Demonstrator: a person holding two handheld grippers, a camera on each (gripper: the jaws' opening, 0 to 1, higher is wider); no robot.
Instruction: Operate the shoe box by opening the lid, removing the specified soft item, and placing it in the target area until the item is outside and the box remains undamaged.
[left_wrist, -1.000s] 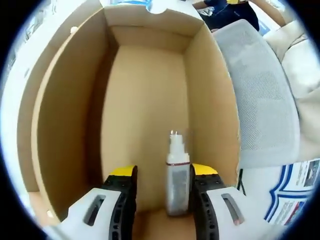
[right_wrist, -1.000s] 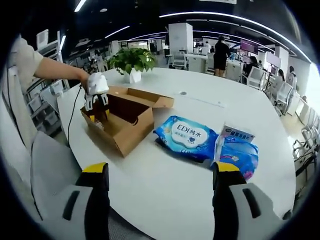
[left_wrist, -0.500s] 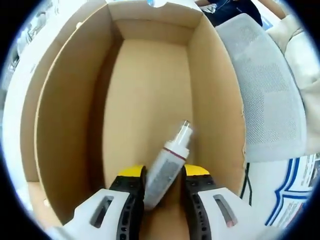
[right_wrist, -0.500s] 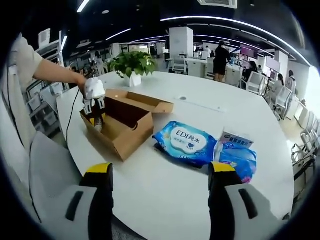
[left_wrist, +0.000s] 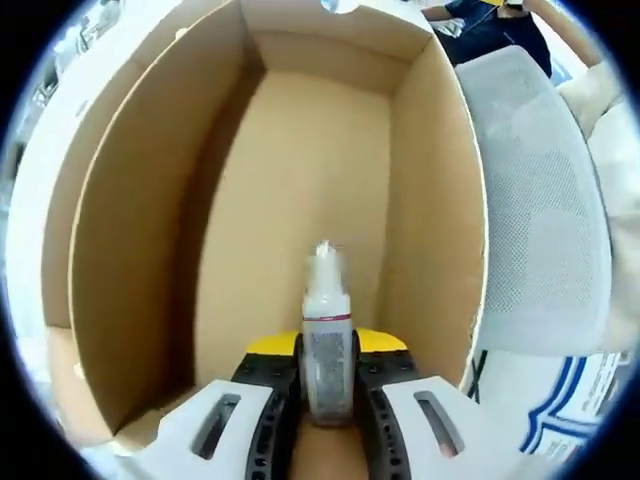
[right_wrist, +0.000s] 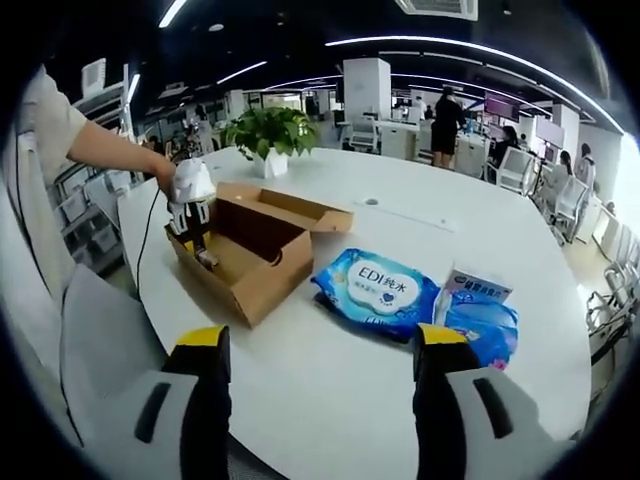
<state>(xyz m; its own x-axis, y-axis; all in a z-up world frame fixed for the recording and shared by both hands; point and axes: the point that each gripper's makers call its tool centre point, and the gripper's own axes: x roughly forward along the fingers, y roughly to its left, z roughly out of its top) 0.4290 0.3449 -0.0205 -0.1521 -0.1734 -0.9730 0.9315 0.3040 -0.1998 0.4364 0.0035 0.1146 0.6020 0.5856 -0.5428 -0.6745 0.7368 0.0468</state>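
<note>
Left hand-held gripper (left_wrist: 327, 345) grips bottle (left_wrist: 326, 335) (inside box (left_wrist: 130, 230)).

Left gripper (left_wrist: 327, 352): jaws drawn close together, clamped on a small spray bottle (left_wrist: 325, 330) held upright between the yellow-tipped pads, reaching down into the cardboard box (left_wrist: 130, 230). Seen in the right gripper view (right_wrist: 193, 215) at the box's near-left end, carried by a person's hand (right_wrist: 165, 175), bare forearm extended from a short sleeve. Right gripper (right_wrist: 320, 345): jaws spread wide, nothing between them, held well apart from the box.
</note>
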